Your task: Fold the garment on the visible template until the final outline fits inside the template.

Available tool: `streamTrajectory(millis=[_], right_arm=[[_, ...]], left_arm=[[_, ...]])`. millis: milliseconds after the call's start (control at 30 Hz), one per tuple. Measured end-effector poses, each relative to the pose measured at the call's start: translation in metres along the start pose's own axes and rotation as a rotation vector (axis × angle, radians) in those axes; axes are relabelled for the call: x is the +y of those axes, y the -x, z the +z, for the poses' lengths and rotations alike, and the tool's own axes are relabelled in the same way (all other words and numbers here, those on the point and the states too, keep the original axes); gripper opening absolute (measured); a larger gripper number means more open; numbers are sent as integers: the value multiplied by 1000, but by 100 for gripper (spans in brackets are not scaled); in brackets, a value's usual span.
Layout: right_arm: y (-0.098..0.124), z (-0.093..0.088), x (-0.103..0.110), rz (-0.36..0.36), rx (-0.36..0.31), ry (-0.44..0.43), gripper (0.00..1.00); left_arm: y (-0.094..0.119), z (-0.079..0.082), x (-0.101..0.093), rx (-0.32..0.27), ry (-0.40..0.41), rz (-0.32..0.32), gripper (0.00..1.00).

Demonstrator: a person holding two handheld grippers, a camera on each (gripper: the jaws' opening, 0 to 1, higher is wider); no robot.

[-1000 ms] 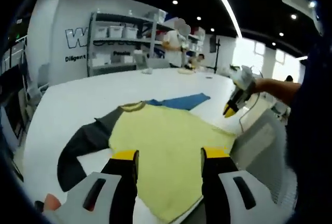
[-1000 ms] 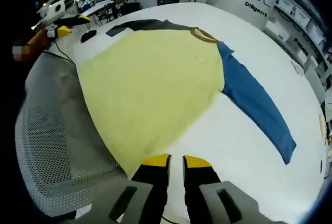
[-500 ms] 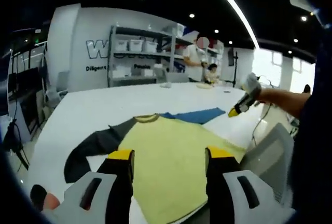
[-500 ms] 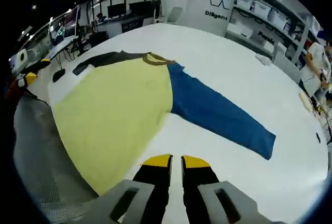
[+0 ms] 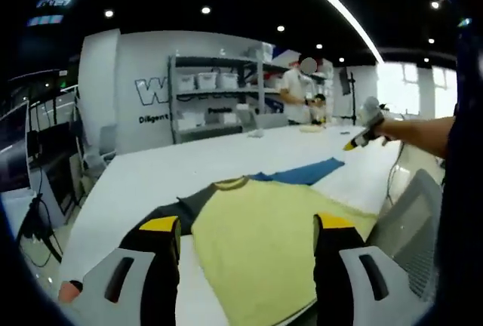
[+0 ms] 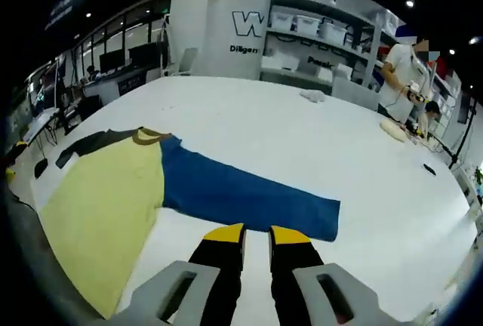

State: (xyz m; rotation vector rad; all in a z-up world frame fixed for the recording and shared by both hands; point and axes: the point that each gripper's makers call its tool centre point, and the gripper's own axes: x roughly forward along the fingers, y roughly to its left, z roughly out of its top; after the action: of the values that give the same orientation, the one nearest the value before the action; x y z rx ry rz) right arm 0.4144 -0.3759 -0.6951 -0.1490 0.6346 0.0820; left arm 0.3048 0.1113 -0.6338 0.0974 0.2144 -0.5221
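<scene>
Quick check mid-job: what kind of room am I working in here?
Likely a workshop or lab rather than a home: a metal shelving rack holding white storage bins, a big white worktable, and large lettering on the wall.

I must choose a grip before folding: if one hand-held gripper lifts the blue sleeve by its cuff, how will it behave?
The blue sleeve lies flat and thin on the white table, so it is probably floppy and would drape. It is joined to the yellow body, so lifting may tug that. It looks light.

Shirt [image 5: 260, 239]: hem hidden behind left gripper's fingers [image 5: 160, 266]. Dark sleeve [image 6: 79, 145]: cuff cut off at edge. Wall lettering [image 6: 253, 24]: partly hidden by shelving [image 6: 317, 39].
</scene>
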Motion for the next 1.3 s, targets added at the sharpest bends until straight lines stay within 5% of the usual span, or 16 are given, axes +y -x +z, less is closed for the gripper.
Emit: streamTrajectory(millis=[267,700,1300], right_arm=[[-16,-2,-39,-104,-2,-19,9],[-52,-12,-99,-217,34,-125,10],[-95,-59,-122,-217,189,-188,12]], left_arm=[[10,12,2,-55,-8,77,84],[-16,0,24,-22,32,87,86],[-48,0,34,-22,37,69,87]])
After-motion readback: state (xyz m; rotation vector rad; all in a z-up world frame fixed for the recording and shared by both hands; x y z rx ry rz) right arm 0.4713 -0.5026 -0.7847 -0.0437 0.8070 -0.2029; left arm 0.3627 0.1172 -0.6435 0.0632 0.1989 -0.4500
